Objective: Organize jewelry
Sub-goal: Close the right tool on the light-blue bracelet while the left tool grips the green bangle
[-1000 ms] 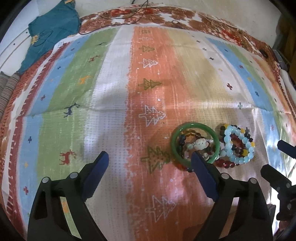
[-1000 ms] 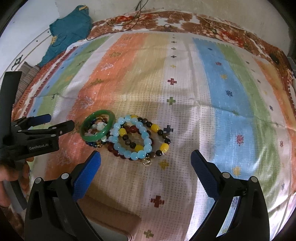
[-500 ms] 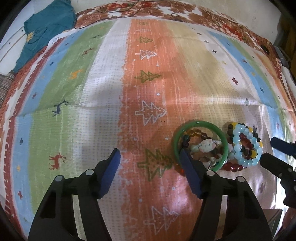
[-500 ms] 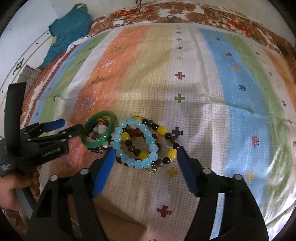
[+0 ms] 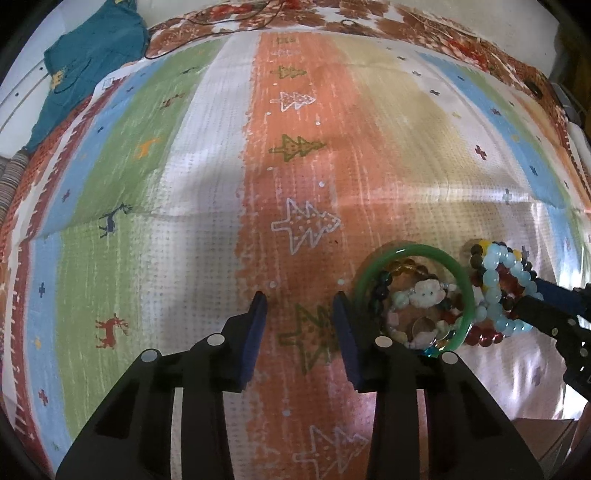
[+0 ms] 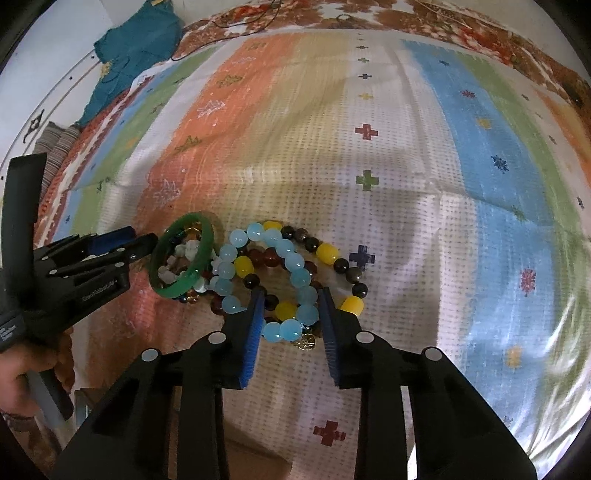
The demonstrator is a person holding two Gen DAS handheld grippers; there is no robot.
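Observation:
A green bangle (image 5: 413, 254) lies on the striped cloth with small bead bracelets inside it; it also shows in the right wrist view (image 6: 205, 254). Right of it lies a pile of bead bracelets: light blue beads (image 6: 291, 258), yellow and dark beads (image 6: 327, 253), red beads (image 6: 267, 256). My left gripper (image 5: 300, 301) is half open and empty, just left of the bangle. My right gripper (image 6: 290, 299) is half open, its jaws on either side of the near edge of the bead pile, around blue and yellow beads.
The striped patterned cloth (image 5: 184, 184) covers the whole surface. A teal garment (image 5: 88, 62) lies at the far left corner. A thin cable (image 5: 221, 29) runs along the far edge. A hand (image 6: 22, 373) holds the left gripper.
Both grippers have narrowed from wide open to half open. The right gripper moved forward over the bead pile. The left gripper moved closer to the bangle.

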